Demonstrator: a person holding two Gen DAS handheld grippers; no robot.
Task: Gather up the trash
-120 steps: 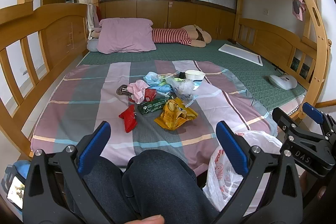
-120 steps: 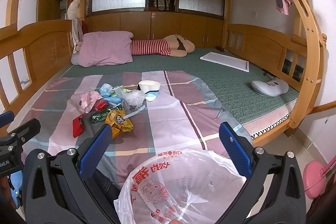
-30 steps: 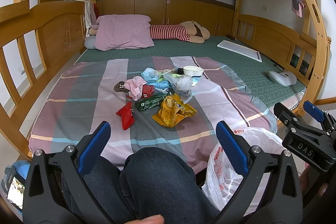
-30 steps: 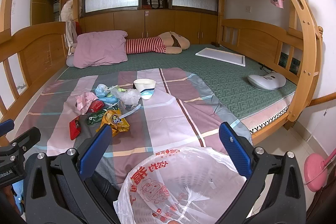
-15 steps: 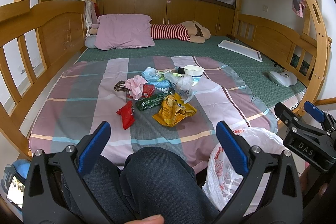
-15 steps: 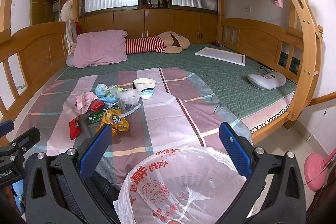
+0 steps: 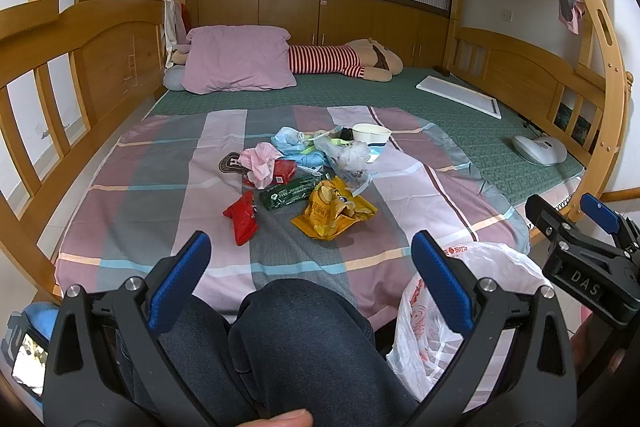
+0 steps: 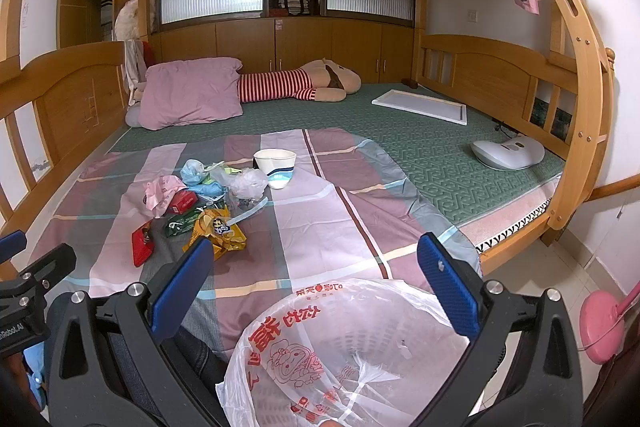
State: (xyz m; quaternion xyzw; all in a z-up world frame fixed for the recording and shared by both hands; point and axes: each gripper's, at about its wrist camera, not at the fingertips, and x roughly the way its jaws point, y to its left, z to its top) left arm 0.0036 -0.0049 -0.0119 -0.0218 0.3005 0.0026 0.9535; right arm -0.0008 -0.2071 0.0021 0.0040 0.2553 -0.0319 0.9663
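A heap of trash lies mid-bed on the striped sheet [image 7: 160, 167]: a yellow snack bag [image 7: 332, 213], a red wrapper [image 7: 242, 217], a green packet [image 7: 290, 191], pink crumpled paper [image 7: 262, 163], blue and clear plastic [image 7: 348, 157] and a white paper bowl [image 7: 372, 137]. The same yellow bag [image 8: 216, 231] and bowl [image 8: 276, 167] show in the right wrist view. My left gripper [image 7: 310, 281] is open above a person's knees, well short of the heap. My right gripper [image 8: 314, 285] is open just above a bin lined with a white printed bag [image 8: 348, 351].
The bed has wooden rails [image 7: 80, 67] on both sides. A pink pillow [image 7: 236, 59] and a striped plush toy [image 7: 344, 61] lie at the far end, with a white board [image 7: 460, 97] and a white device [image 7: 540, 149] at the right. A pink stand [image 8: 602, 327] sits on the floor.
Both views have barely shifted over the last second; the heap, the bag and both open grippers stay where they were.
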